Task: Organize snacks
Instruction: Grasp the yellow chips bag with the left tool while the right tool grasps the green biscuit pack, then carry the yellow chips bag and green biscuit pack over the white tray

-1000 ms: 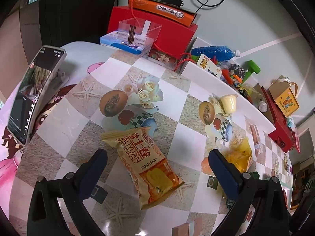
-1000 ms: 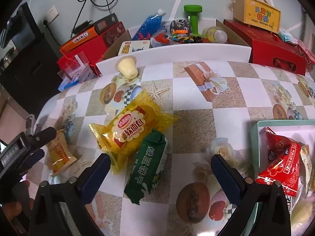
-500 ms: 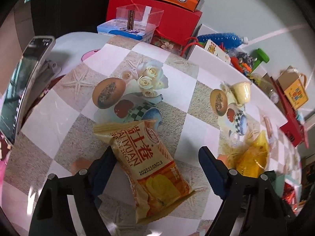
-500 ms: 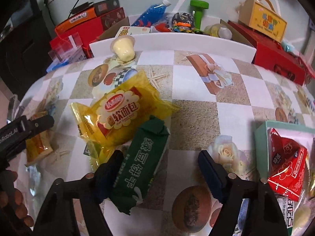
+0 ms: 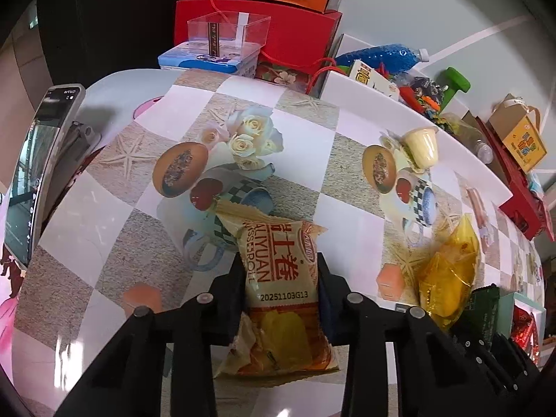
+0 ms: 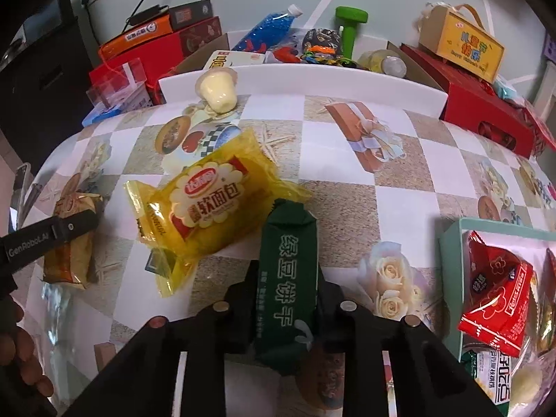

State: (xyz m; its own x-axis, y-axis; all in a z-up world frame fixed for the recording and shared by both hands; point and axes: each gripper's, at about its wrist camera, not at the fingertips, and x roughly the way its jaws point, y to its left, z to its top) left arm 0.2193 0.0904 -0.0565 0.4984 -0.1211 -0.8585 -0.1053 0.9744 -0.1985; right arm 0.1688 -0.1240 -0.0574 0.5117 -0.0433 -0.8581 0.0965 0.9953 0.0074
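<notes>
My left gripper (image 5: 279, 278) is shut on a tan and orange egg-roll snack packet (image 5: 278, 278) that lies on the patterned tablecloth; the packet also shows in the right wrist view (image 6: 71, 243). My right gripper (image 6: 286, 288) is shut on a dark green biscuit packet (image 6: 288, 278). A yellow soft-bread packet (image 6: 208, 205) lies just left of the green one, touching it. A pale green tray (image 6: 450, 239) at the right holds a red snack packet (image 6: 497, 288) and other snacks. A cream jelly cup (image 6: 219, 90) lies on its side at the back.
A phone on a stand (image 5: 41, 180) is at the table's left edge. Red boxes (image 5: 257, 31), a clear box (image 5: 227, 33), a blue bottle (image 6: 267, 31), a green dumbbell (image 6: 349, 27) and a yellow gift box (image 6: 460, 47) crowd behind the white rim (image 6: 312, 80).
Both grippers have moved forward and closed: the left onto the egg-roll packet, the right onto the green biscuit packet. Both were open one second ago.
</notes>
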